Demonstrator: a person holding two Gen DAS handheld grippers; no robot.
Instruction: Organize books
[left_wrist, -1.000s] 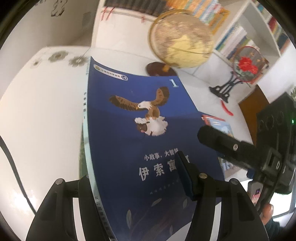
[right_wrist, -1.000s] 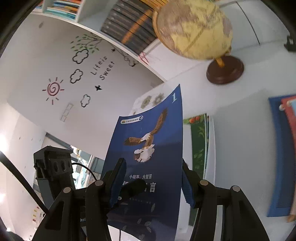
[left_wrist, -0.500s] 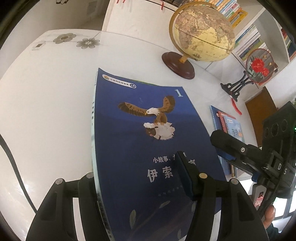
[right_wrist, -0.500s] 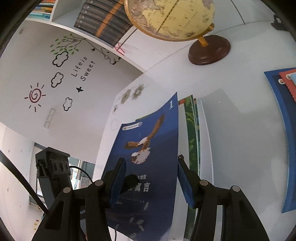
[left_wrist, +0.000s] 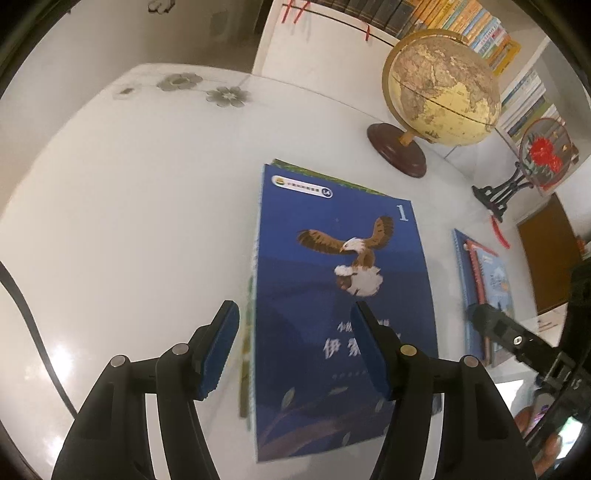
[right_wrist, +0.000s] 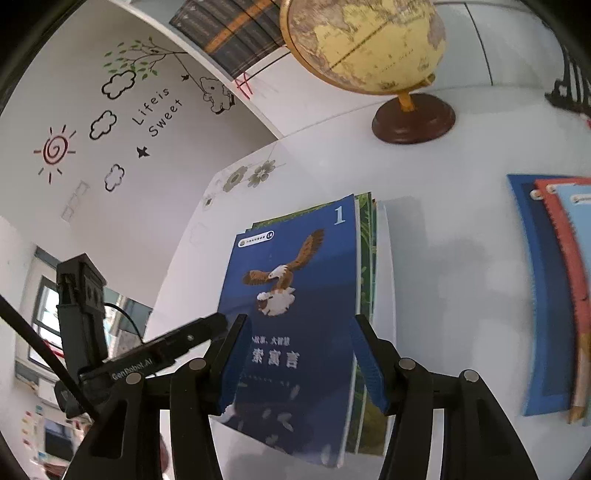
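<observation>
- In front of the globe (left_wrist: 441, 86), on the white table (left_wrist: 122, 206), the blue eagle book (left_wrist: 343, 295) lies flat on top of a green-covered book (right_wrist: 367, 258); the green edges show past its far and side edges, so the pile is not squared.
- Left gripper (left_wrist: 295, 347): jaws have just been opening and stand moderately wide over the blue book's near left edge. No pad presses on the cover; nothing is held.
- Right gripper (right_wrist: 301, 365): jaws moderately wide, straddling the lower part of the cover. Whether a pad touches it I cannot tell; no grip is evident.
- Risk: withdrawing with a pad dragging on the glossy cover would likely slide the top book further off the green one.
- Risk: both tools crowd the same near edge, on the side away from the globe; a collision between them could knock the pile askew.
- Risk: further books (right_wrist: 550, 295), to the right of the globe's base, remain unstacked; a wide sweep toward them could strike the globe's stand.
</observation>
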